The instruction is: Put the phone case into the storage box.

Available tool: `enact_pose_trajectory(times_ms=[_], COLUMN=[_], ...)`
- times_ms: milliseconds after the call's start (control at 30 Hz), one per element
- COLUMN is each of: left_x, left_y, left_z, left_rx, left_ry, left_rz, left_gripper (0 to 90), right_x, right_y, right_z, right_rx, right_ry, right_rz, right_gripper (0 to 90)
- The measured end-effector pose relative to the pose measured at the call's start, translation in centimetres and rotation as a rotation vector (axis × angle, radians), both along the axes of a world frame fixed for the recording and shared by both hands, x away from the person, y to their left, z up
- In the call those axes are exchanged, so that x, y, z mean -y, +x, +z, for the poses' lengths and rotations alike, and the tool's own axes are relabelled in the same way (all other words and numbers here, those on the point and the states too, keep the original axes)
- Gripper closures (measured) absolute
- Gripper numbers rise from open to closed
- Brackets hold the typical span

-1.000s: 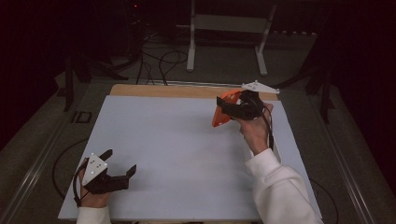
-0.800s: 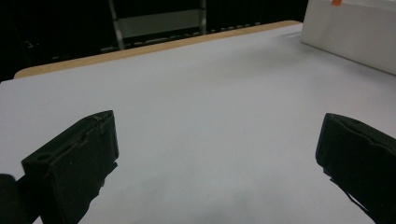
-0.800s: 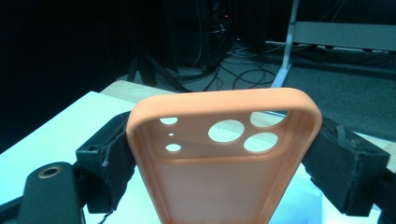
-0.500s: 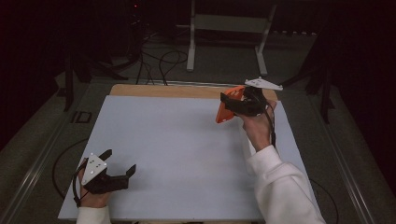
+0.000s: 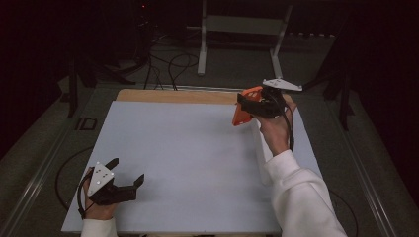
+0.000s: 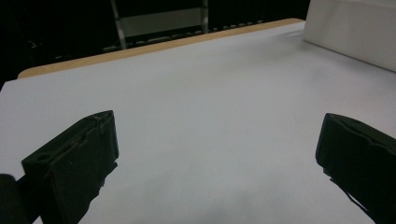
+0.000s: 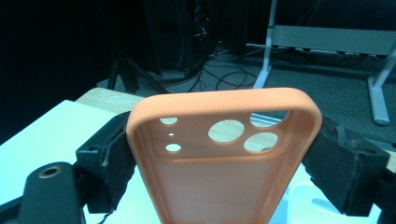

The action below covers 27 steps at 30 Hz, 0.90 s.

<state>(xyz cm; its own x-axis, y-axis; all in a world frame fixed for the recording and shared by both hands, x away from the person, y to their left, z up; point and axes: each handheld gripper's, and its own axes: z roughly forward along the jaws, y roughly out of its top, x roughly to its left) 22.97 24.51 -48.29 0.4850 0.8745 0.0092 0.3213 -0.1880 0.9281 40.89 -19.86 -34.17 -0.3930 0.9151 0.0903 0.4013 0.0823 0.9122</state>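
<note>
The orange phone case [image 7: 223, 154] sits clamped between the two black jaws of the right gripper [image 7: 223, 163], which press on its long sides; the right gripper view looks into the case's hollow inner face, with the round camera holes near its upper end and the rim curving across the top. In the high view the phone case [image 5: 243, 112] is held up off the white table [image 5: 197, 148] near the far right part of it, close to the wooden edge strip [image 5: 173, 96], and it tilts with one end pointing down toward the board. The right gripper [image 5: 257, 106] is carried by the person's right hand [image 5: 274, 131], whose white sleeve [image 5: 301, 197] comes in from the bottom right, and the grey three-cornered plate tops the gripper. The left gripper [image 5: 126, 173] rests low at the near left corner of the table, well apart from the case, held by the left hand [image 5: 99, 207]. In the left gripper view its jaws stand wide apart with nothing between them, just bare white table [image 6: 210, 116] in the gap.
</note>
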Motion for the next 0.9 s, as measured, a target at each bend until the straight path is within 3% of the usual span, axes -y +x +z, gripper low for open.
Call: enact_pose_trajectory(times_ms=[900], left_x=[0.2], left_y=[0.0], left_z=[-0.1], left_rx=[-0.001], left_ry=[0.013], left_rz=[0.001], left_gripper=[0.1], right_x=[2.1], right_y=[1.5], right_z=[0.2], right_rx=[-0.006], right_ry=[0.022], right_rz=[-0.091], right_gripper=[16.1])
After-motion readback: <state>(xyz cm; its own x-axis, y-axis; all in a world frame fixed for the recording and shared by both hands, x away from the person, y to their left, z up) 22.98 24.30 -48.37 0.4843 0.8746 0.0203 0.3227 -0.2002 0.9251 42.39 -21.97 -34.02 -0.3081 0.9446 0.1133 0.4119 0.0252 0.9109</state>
